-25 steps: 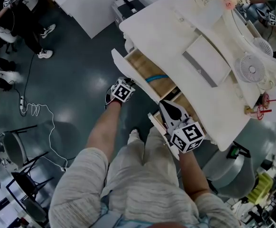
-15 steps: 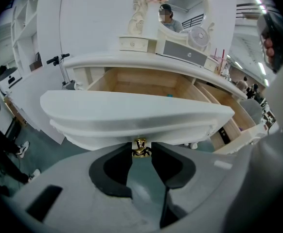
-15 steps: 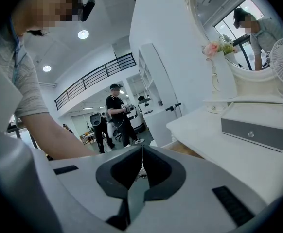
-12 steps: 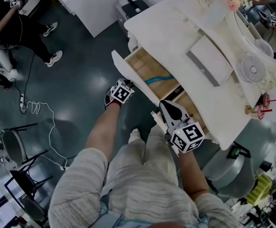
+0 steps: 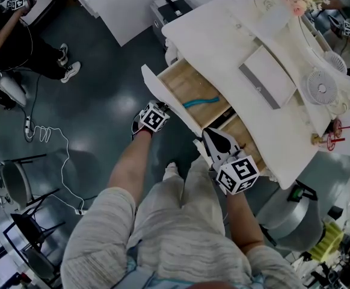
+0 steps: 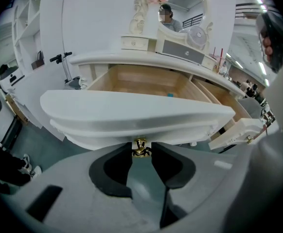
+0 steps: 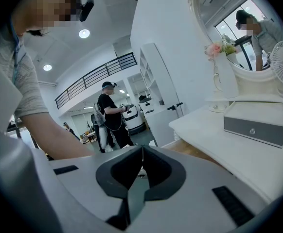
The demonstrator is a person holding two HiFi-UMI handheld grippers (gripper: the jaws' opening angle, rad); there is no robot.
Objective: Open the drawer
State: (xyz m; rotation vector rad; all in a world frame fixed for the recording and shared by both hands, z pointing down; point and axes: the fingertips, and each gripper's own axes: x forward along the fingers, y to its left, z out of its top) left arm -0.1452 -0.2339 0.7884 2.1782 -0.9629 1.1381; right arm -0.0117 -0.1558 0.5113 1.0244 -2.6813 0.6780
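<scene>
The drawer (image 5: 180, 82) stands pulled out from the white dressing table (image 5: 223, 41), its brass knob (image 6: 140, 147) pinched between the jaws of the left gripper (image 5: 161, 106). The right gripper (image 7: 142, 153) is clenched on nothing. A second drawer (image 5: 241, 138) is also out. One teal strip (image 5: 198, 102) lies inside the first. One white cable (image 5: 49, 140) trails across the dark glossy floor (image 5: 97, 101).

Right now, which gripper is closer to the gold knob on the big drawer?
Left. The left gripper is closed on the gold knob itself. The right gripper, shut and empty, sits off to its right by the smaller drawer.
</scene>
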